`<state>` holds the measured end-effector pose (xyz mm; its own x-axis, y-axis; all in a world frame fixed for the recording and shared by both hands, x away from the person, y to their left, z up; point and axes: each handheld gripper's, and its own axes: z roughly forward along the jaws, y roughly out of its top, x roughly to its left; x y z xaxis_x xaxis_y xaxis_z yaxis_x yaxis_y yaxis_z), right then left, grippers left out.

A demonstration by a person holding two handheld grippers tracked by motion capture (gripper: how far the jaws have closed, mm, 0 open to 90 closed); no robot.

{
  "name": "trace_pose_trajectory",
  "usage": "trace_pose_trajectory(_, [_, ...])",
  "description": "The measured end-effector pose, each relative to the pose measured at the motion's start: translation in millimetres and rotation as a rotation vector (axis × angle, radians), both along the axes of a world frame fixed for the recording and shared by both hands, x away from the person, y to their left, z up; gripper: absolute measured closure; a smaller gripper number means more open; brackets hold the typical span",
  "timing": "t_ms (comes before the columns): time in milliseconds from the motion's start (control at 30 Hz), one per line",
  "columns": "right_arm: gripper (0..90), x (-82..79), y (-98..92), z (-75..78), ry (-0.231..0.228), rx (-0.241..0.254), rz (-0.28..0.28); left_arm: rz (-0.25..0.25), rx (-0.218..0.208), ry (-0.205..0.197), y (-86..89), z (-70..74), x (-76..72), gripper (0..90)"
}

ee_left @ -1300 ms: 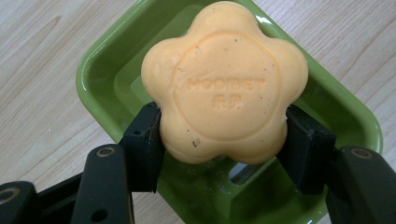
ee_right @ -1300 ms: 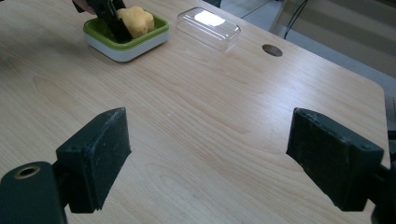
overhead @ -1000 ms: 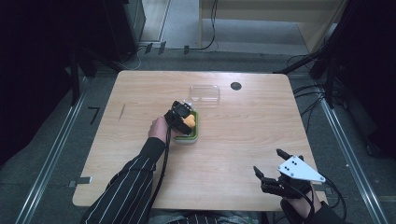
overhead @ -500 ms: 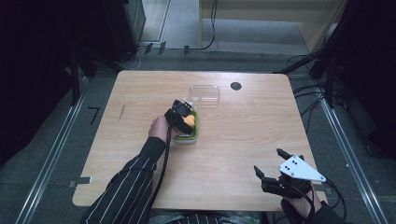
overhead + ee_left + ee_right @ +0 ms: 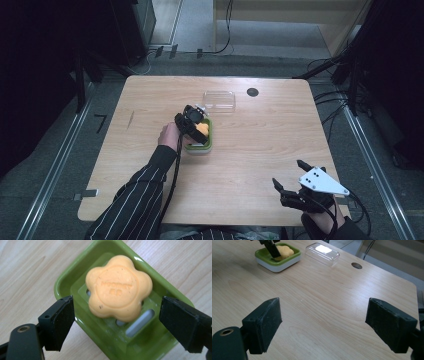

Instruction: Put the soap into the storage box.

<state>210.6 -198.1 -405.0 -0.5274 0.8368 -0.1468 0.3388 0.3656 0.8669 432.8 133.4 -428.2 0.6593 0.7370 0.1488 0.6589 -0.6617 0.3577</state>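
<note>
A person sits at a wooden table (image 5: 260,150) with a black gripper in each hand. The left gripper (image 5: 117,315) hangs right over a green soap dish (image 5: 75,275) near the middle of the table. Its jaws have just been opening, and now they stand wide apart, one on each side of the dish, and the pads press on nothing. An orange soap (image 5: 118,288) shaped like a flower lies flat in the dish, on the part with the long holes. It sits between the two jaws but they do not touch it. From above, the left hand (image 5: 169,136) is just beside the dish, and a striped sleeve (image 5: 135,200) leads back to the near edge of the table. A clear lid (image 5: 219,100) lies on the table just behind the dish, a little apart from it. A small dark round hole (image 5: 252,92) is in the table near the lid. The right gripper (image 5: 292,180) is far from the dish, at the near right corner of the table. Its jaws are wide open too, with only bare wood between them. A grey plate (image 5: 322,182) with three corners sits on top of it.
</note>
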Motion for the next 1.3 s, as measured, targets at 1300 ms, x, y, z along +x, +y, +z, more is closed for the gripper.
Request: trace_pose_trajectory(1300, [13.6,-2.9,-0.2,1.0,-0.005,0.004,-0.006,0.010,-0.006,0.051,30.0,18.8,-54.4,0.0])
